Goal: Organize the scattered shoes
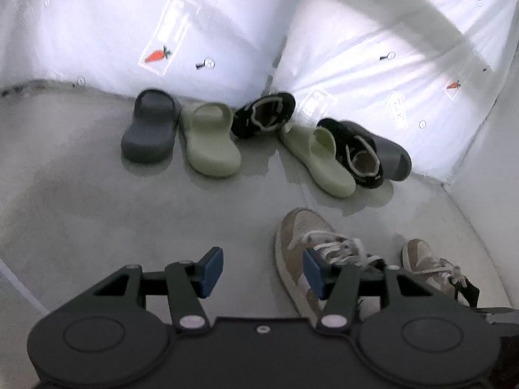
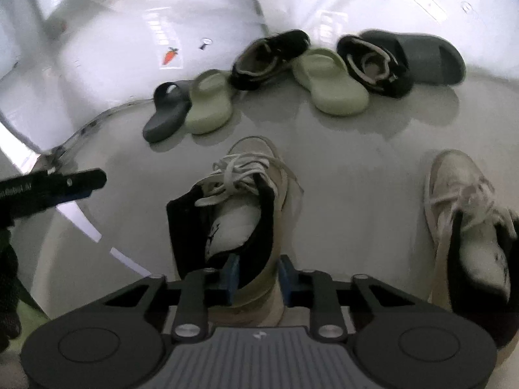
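Right now the right gripper is clamped on the heel collar of a tan sneaker, one blue pad inside the black-lined opening and the other against the outer heel wall; the shoe's toe points straight ahead, away from the gripper, its white laces loose over the tongue. Off to the right of that gripper sits the second tan sneaker, apart from the first, toe also pointing forward. The left gripper is spread wide with nothing between its blue pads, hovering above the pale floor; the gripped sneaker lies just beyond its right finger. Farther ahead of both grippers, a loose row of shoes lies along the foot of a white printed sheet: a dark grey slide touching a pale green slide, then a black shoe tipped on its side, then a second pale green slide pressed against another black shoe, which rests against a second dark grey slide at the right end.
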The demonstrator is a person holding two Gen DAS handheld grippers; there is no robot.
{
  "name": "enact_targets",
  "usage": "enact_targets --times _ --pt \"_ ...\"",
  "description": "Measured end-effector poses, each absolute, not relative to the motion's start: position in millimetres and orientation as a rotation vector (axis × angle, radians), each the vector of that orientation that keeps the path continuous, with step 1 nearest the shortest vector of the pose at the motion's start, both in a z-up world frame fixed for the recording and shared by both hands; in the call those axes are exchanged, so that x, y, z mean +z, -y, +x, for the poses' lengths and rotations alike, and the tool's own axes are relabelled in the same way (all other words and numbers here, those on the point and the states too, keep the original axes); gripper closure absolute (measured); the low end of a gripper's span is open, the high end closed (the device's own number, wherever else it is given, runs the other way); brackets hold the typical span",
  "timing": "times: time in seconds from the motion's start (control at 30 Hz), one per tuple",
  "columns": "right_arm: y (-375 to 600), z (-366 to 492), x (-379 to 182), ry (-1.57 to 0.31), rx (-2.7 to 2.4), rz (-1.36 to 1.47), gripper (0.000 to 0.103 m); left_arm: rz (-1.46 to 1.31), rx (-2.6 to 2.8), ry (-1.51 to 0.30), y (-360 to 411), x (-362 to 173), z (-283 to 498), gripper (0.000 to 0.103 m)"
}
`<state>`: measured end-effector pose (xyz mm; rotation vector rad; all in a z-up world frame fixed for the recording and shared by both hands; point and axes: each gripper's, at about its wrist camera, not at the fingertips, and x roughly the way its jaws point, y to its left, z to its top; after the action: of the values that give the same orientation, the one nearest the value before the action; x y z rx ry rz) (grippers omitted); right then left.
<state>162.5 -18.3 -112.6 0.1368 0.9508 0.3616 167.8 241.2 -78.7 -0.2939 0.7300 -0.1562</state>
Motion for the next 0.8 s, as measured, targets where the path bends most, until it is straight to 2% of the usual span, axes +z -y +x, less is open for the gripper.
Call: enact_targets --times 0.4,0.6,0.8 --pt "-37.9 175.7 -89.9 -1.067 0.627 -0.041 0.071 -0.342 -0.123 -0.662 -284.6 -73.9 189.8 0.048" --pt "-63.0 181.2 -98.6 -1.160 0.818 -0.125 0.073 -0.373 -0.078 -0.630 -294.5 -71.6 199.0 0.048" --pt "-103.2 183.7 -99.9 -1.098 0.980 -0.279 0.073 -0.374 -0.066 -0.615 -298.3 -69.8 200.9 0.048"
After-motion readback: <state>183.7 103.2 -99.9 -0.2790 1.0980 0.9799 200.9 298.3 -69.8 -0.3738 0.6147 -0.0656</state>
